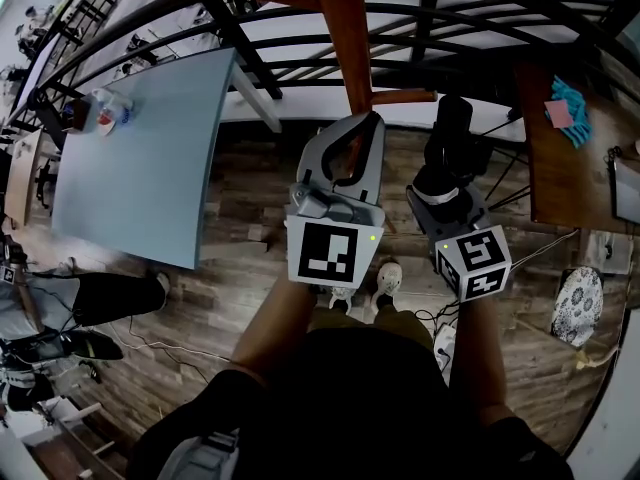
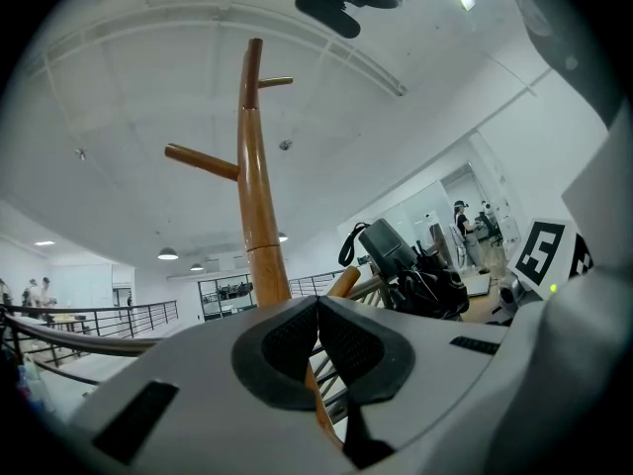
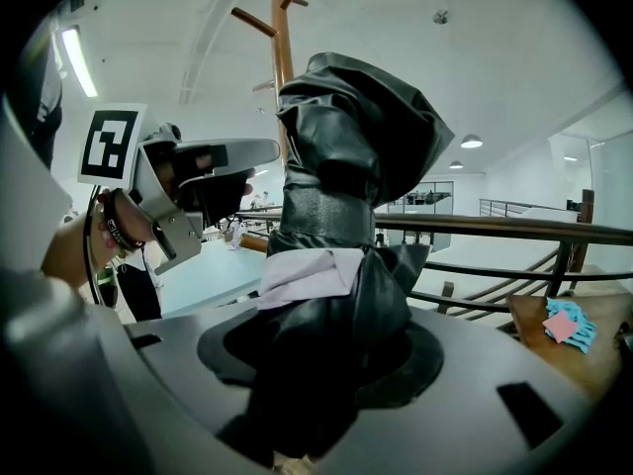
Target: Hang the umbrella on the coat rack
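Note:
The wooden coat rack stands just ahead, its pole and pegs rising overhead in the left gripper view. My right gripper is shut on a folded black umbrella, which stands up from between the jaws with a pale band round its fabric. Its loop strap hangs free in the left gripper view. My left gripper is held close to the pole, left of the umbrella. Its pads meet at the tips, and I see nothing between them.
A black railing runs behind the rack. A pale blue table with small items stands at the left. At the right is a wooden table with a turquoise cloth. Cables and a patterned disc lie on the wood floor.

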A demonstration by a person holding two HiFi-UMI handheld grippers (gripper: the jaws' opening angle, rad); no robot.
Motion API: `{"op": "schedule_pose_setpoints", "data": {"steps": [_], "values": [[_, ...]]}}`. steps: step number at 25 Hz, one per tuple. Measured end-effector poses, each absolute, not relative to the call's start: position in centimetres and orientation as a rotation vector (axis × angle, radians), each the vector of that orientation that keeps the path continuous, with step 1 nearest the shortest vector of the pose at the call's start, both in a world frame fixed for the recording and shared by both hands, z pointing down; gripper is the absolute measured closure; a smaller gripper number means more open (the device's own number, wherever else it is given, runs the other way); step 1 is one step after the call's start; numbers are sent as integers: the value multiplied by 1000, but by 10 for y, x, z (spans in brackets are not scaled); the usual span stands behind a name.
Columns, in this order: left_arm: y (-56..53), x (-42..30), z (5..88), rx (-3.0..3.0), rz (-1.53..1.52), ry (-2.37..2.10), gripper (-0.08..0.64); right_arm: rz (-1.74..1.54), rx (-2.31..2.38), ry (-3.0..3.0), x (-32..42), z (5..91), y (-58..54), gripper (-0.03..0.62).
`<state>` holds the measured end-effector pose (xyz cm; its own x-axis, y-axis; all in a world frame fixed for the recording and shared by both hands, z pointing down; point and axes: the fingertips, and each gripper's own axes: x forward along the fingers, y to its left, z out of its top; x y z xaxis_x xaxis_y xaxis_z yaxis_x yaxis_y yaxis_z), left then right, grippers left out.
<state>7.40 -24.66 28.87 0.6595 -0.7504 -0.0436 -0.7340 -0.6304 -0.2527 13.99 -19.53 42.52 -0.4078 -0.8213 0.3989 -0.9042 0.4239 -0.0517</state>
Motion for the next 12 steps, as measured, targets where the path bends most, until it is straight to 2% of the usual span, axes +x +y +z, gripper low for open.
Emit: {"op": "schedule_pose_setpoints", "data": {"steps": [12], "values": [[-248,70,293,-2644,-103,1208,548,446,1463,-2318,139,450,-190,353]]}}
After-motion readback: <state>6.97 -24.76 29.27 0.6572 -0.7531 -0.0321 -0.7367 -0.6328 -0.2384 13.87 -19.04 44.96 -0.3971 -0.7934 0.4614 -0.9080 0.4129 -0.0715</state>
